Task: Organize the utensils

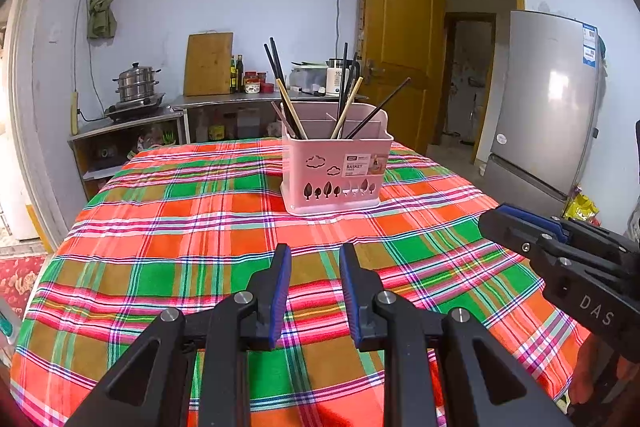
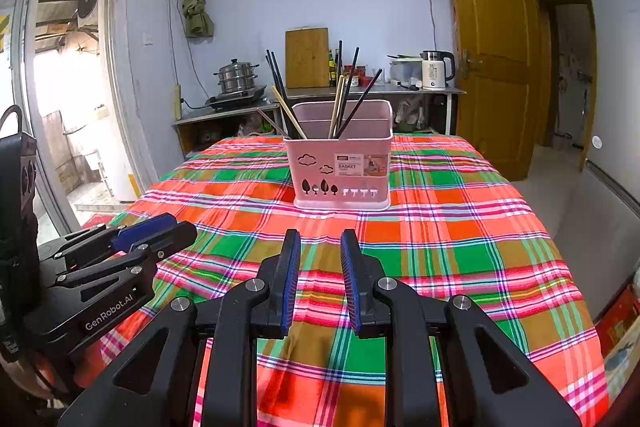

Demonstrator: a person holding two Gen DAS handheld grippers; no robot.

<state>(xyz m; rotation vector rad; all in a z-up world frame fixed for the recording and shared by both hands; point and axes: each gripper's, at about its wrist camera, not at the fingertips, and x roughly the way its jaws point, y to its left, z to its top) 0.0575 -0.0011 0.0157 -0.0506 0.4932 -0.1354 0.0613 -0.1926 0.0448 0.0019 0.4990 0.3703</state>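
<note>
A pink utensil basket (image 1: 336, 171) (image 2: 342, 167) stands upright in the middle of the plaid tablecloth (image 1: 200, 219) (image 2: 460, 227). Several chopsticks (image 1: 294, 111) (image 2: 288, 111), dark and pale wooden, lean in its compartments. My left gripper (image 1: 315, 255) hovers over the cloth in front of the basket, open a little, with nothing between its blue pads. My right gripper (image 2: 320, 241) is likewise open a little and empty, short of the basket. Each gripper shows at the other view's edge: the right gripper (image 1: 520, 223) at right, the left gripper (image 2: 160, 227) at left.
Behind the table a metal counter (image 1: 224, 101) holds a steamer pot (image 1: 136, 83), a cutting board (image 1: 208, 63), bottles and a kettle (image 2: 436, 69). A fridge (image 1: 544, 99) stands at right beside a wooden door (image 2: 492, 59). An open doorway (image 2: 68, 87) lies at left.
</note>
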